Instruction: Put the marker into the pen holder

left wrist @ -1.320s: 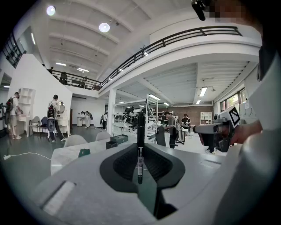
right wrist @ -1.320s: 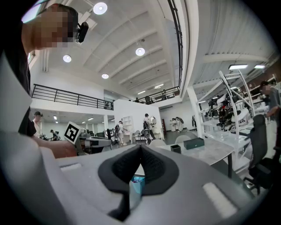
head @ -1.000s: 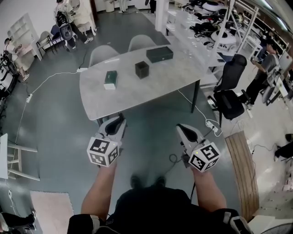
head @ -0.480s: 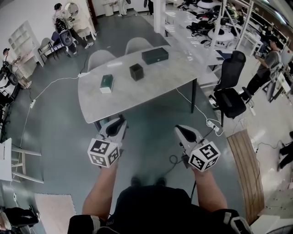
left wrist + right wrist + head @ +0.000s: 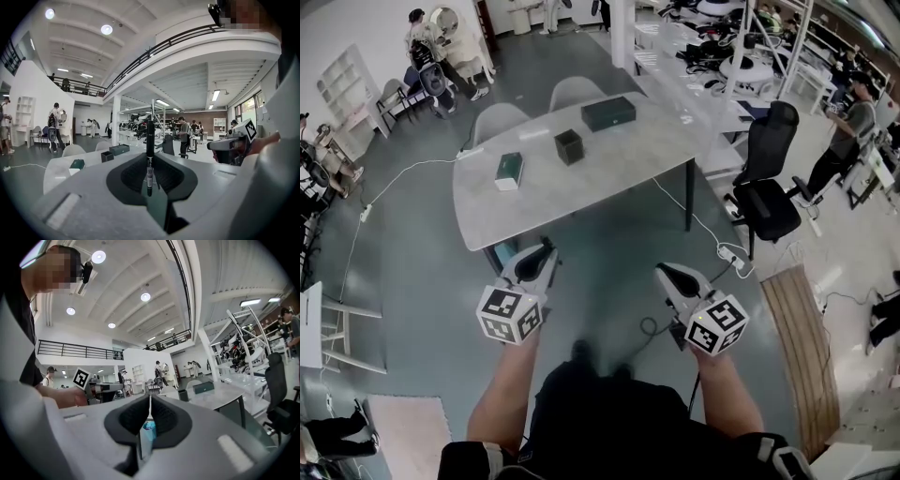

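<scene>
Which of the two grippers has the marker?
The left gripper: a black marker stands clamped upright between its jaws. On the right gripper the jaws are shut together, with no marker between them.

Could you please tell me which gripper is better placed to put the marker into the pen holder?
Left. The left gripper holds the marker upright between its fingers; the right gripper is shut with no marker. The pen holder stands ahead on the table.
</scene>
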A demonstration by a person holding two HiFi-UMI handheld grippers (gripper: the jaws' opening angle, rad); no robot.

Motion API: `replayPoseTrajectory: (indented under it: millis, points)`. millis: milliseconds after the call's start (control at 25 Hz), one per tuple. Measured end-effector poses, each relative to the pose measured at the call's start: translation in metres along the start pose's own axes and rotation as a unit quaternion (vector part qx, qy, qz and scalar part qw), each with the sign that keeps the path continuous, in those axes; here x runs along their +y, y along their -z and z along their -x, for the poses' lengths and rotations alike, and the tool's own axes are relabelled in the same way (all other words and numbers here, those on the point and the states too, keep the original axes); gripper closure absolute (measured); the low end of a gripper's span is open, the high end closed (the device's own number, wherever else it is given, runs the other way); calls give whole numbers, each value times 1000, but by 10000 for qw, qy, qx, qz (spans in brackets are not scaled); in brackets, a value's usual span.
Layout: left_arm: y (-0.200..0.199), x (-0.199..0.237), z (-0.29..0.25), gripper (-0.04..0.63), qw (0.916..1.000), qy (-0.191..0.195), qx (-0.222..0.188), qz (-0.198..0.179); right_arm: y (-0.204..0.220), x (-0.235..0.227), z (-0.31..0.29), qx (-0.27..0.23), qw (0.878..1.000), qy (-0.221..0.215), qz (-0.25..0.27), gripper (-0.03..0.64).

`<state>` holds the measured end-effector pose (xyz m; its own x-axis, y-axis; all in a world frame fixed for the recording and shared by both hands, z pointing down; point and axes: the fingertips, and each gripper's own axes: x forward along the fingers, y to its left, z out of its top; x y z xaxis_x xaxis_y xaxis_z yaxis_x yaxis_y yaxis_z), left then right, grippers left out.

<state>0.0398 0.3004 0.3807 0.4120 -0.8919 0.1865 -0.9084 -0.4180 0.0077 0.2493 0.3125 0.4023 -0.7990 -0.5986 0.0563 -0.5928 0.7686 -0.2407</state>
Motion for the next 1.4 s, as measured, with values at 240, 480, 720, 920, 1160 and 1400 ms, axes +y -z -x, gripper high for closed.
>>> replayPoseTrajectory:
  millis: [240,480,720,920,1160,1400]
  points:
    - [-2,10,-15,545,10000,76,7,-1,3,-8,-20,83,9999,-39,-100,604]
    - [-6,51,-42,545,9999,81,-66,32,1,-22,-66,266,9996,-78,-39,604]
    - [-3,109,-85,545,9998,128,-93,108,-7,-48,-135,286,9995,-98,19,604]
    - [-7,171,-120,545,9995,243,-166,149,-14,-64,-210,477,9988,-92,85,604]
    - [-9,236,-143,545,9985,379,-277,282,-25,-62,-286,563,9983,-114,59,604]
    - [-17,283,-148,545,9979,385,-373,362,-38,-46,-341,618,9978,-173,186,604]
